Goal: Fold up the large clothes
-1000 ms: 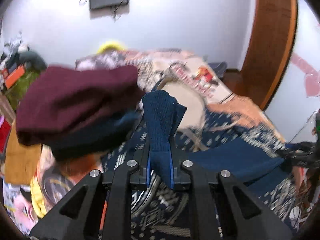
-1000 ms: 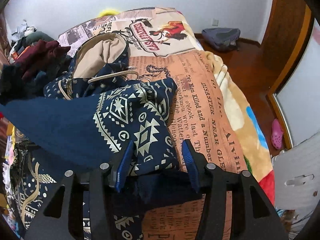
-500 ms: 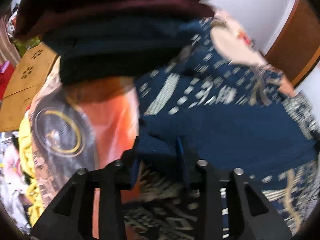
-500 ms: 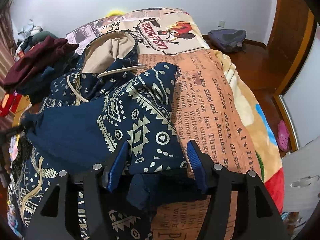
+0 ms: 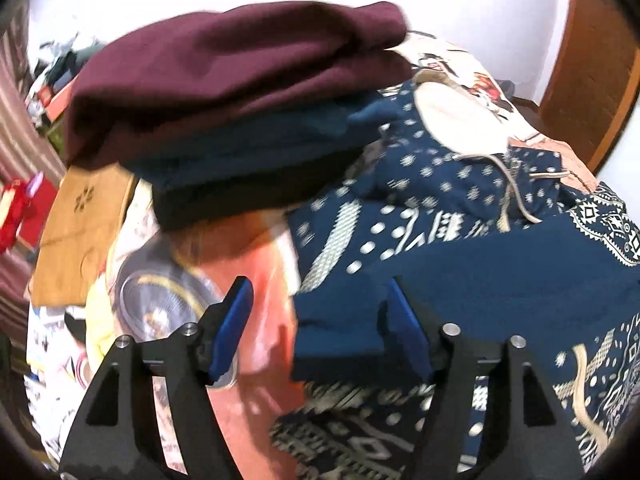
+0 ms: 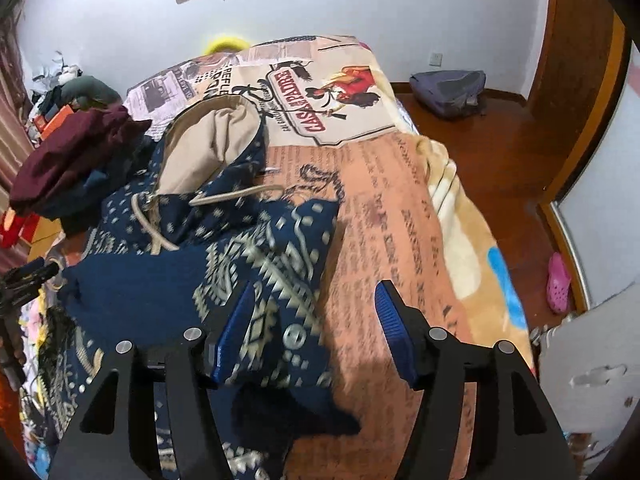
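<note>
A navy hoodie with a cream pattern and beige hood lining (image 6: 224,216) lies on the bed, also in the left wrist view (image 5: 460,256). Its plain navy sleeve (image 5: 500,264) lies folded across the body. My left gripper (image 5: 320,316) is open just above the sleeve's cuff end (image 5: 336,328), holding nothing. My right gripper (image 6: 314,316) is open over the hoodie's right edge and the bedspread, holding nothing. The left gripper shows at the left edge of the right wrist view (image 6: 24,280).
A stack of folded clothes, maroon on top of dark blue (image 5: 240,92), sits at the bed's left side, also in the right wrist view (image 6: 72,160). The printed bedspread (image 6: 400,208) lies to the right. A grey bag (image 6: 448,88) and a pink shoe (image 6: 558,284) are on the wooden floor.
Both grippers have opened and let go of the navy fabric. The sleeve the left gripper held up now lies across the hoodie. Both grippers have pulled back a little.
</note>
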